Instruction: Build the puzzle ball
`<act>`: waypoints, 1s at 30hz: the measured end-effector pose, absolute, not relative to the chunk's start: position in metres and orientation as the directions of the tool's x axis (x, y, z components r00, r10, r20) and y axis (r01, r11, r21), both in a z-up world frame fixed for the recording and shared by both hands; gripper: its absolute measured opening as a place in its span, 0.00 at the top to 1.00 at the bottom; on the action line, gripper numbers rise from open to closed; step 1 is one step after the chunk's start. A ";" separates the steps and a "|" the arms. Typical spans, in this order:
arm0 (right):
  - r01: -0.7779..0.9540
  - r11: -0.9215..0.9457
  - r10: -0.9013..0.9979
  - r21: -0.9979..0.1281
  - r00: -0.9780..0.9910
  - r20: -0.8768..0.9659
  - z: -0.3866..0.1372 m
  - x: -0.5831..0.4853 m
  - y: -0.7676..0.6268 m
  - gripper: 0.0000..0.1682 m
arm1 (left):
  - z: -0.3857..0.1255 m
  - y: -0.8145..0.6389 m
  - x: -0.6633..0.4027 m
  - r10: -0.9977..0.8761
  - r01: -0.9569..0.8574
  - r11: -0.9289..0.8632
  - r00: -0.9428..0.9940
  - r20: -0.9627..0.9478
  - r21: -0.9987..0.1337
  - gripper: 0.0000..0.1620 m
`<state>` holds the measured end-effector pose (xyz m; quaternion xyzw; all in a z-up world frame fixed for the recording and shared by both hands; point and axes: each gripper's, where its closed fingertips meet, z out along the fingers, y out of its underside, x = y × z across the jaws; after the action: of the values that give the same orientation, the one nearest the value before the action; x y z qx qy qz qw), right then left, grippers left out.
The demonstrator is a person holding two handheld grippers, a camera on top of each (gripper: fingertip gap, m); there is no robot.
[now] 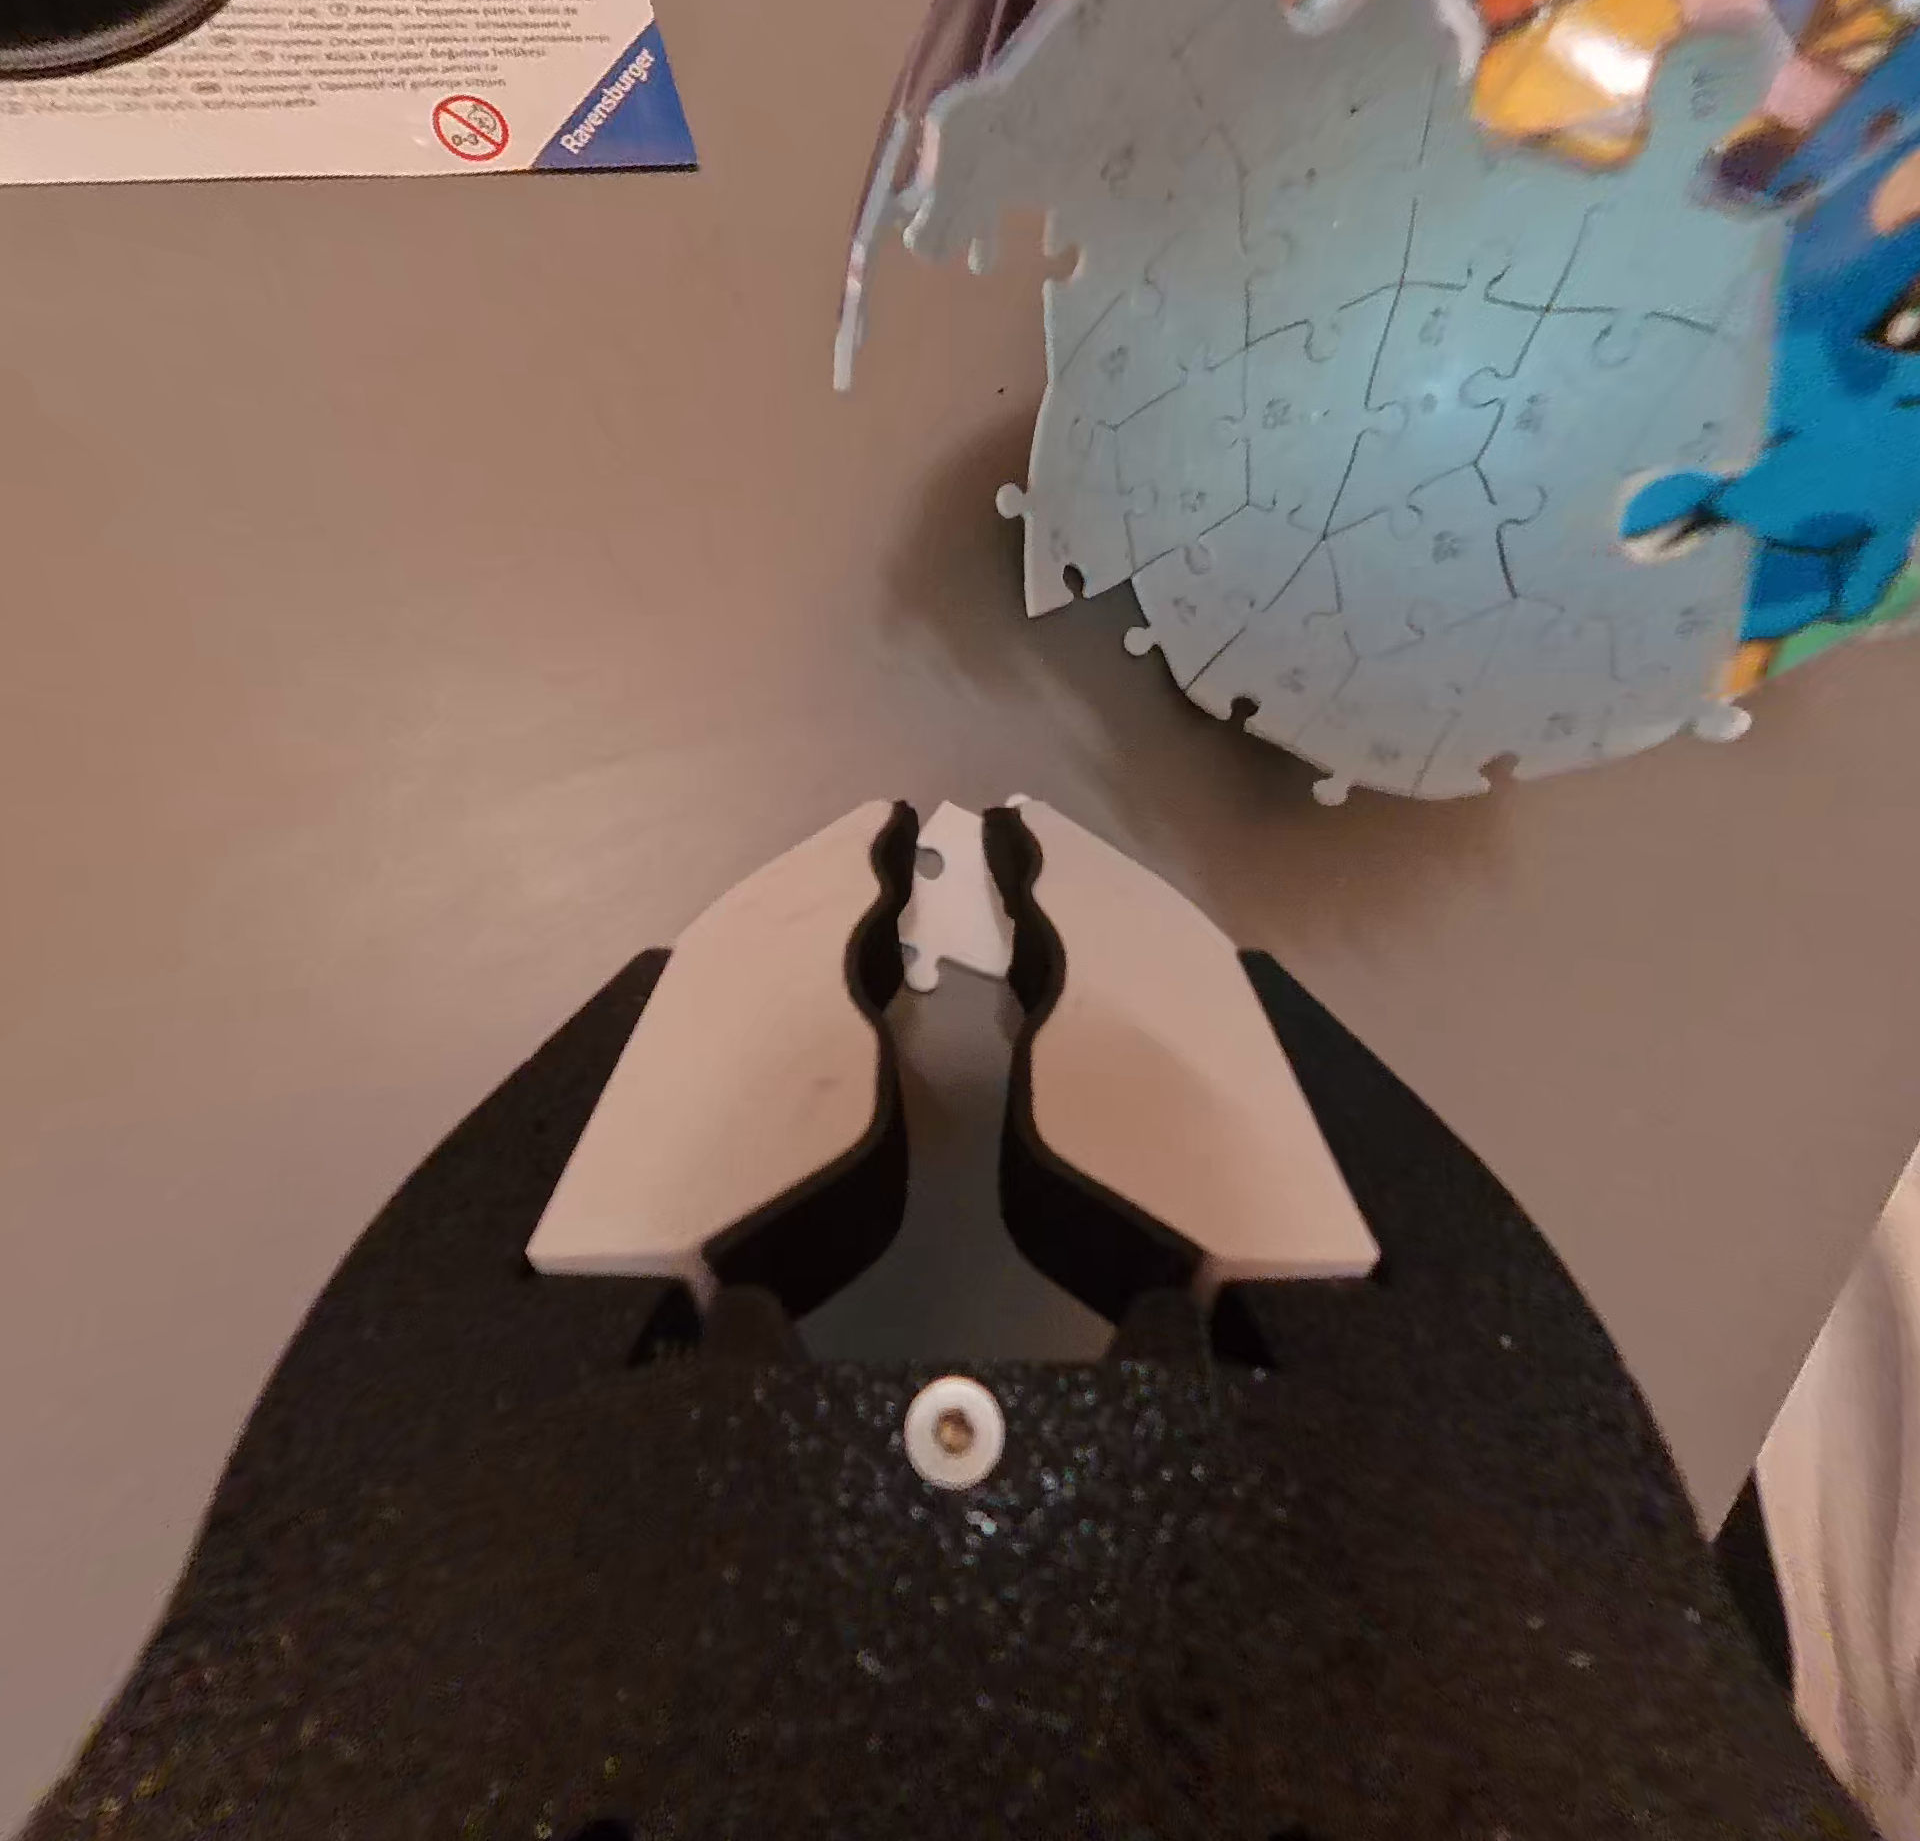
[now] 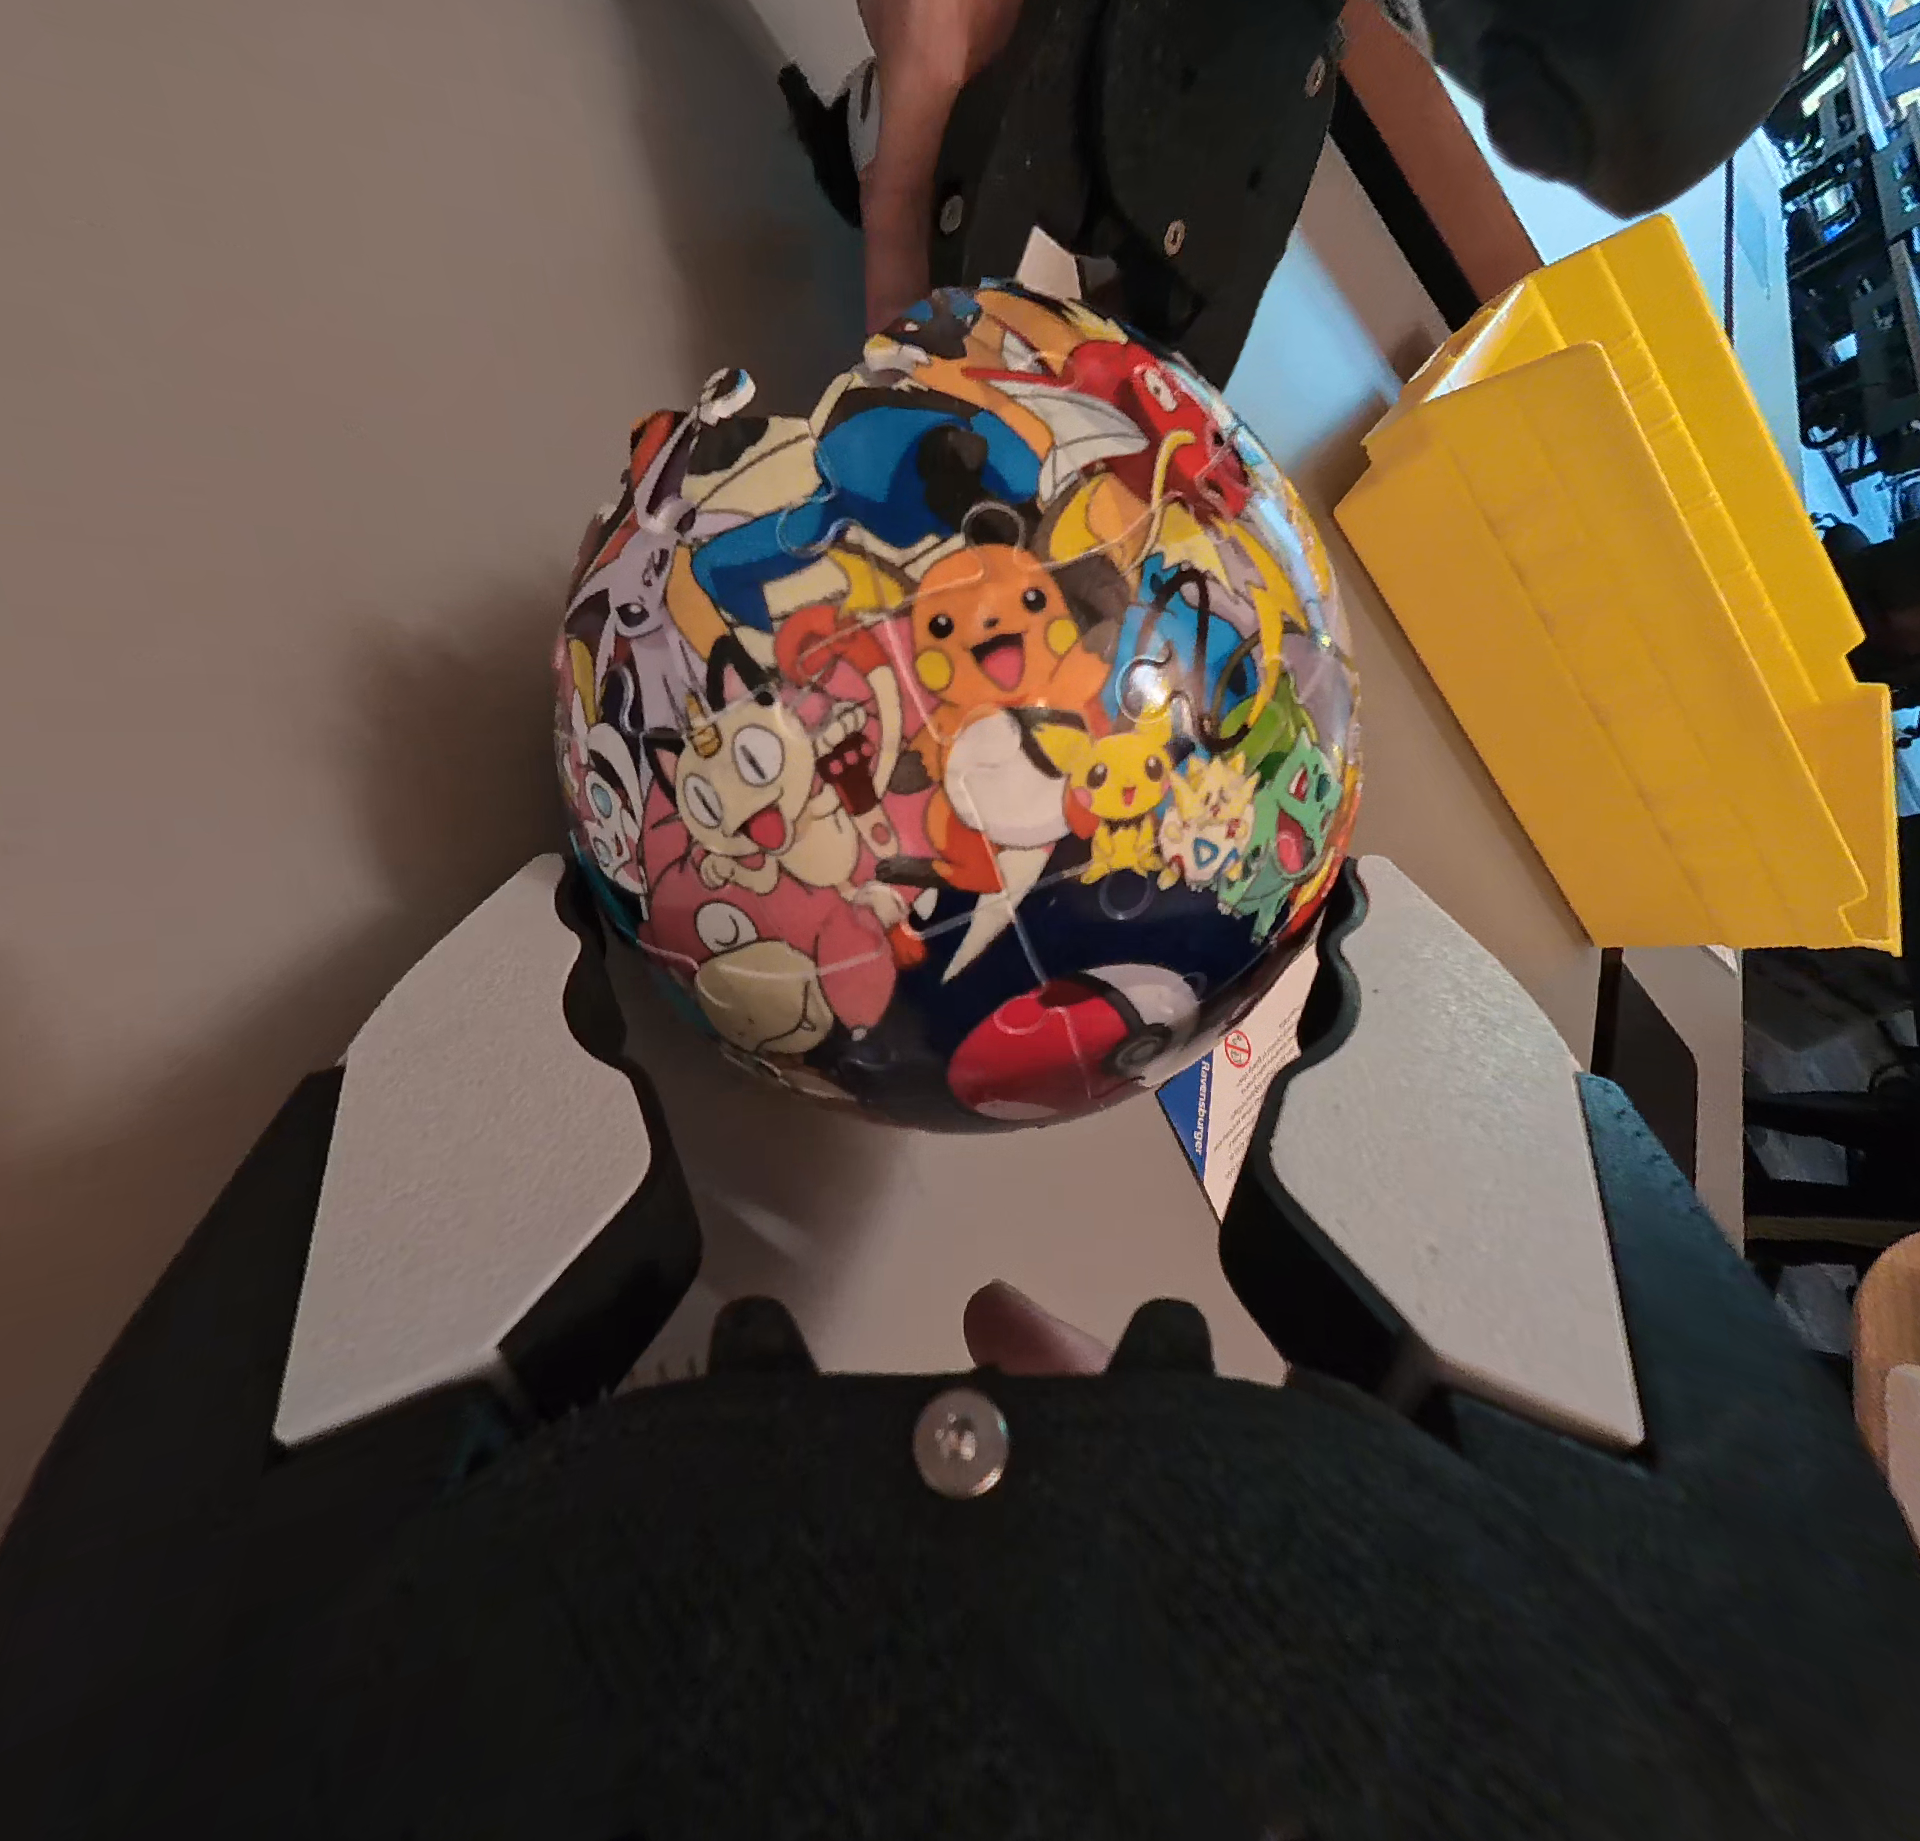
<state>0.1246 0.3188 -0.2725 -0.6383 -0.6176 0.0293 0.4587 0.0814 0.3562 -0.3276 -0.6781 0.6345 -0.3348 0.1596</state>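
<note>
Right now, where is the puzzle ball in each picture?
Left wrist view: the puzzle ball is at the upper right, showing its pale hollow inside, ahead of the left gripper, whose jaws pinch a loose puzzle piece.
Right wrist view: it fills the centre, colourful side showing, clamped between the jaws of the right gripper.
Shared landmark: the white leaflet with a blue corner, upper left there, beside the ball's lower right here.

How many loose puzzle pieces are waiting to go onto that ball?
1 in view: a white-backed puzzle piece pinched at the tips of the left hand-held gripper, below and left of the half-built puzzle ball. More may lie outside both views.
</note>
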 end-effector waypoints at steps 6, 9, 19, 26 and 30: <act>0.775 0.184 0.812 -0.604 0.226 0.538 -0.273 0.128 0.319 0.24 | -0.314 0.367 0.066 -0.986 -0.750 -0.013 -0.102 0.135 -0.662 0.81; 0.777 0.188 0.812 -0.601 0.222 0.540 -0.273 0.127 0.319 0.24 | -0.318 0.364 0.057 -0.981 -0.755 0.071 -0.171 0.092 -0.652 0.81; 0.787 0.188 0.809 -0.588 0.216 0.547 -0.273 0.128 0.319 0.24 | -0.329 0.335 0.057 -0.966 -0.807 0.148 -0.241 0.091 -0.572 0.93; 0.787 0.194 0.808 -0.586 0.210 0.550 -0.273 0.127 0.319 0.24 | -0.327 0.361 0.062 -0.991 -0.798 0.104 -0.133 0.005 -0.594 0.70; 0.790 0.194 0.808 -0.581 0.207 0.552 -0.273 0.127 0.319 0.24 | -0.331 0.361 0.070 -0.989 -0.771 0.123 -0.149 -0.011 -0.625 0.63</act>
<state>0.1274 0.3190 -0.2730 -0.6347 -0.6294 0.0096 0.4482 0.0701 0.3610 -0.3315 -0.6141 0.7163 -0.2479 0.2200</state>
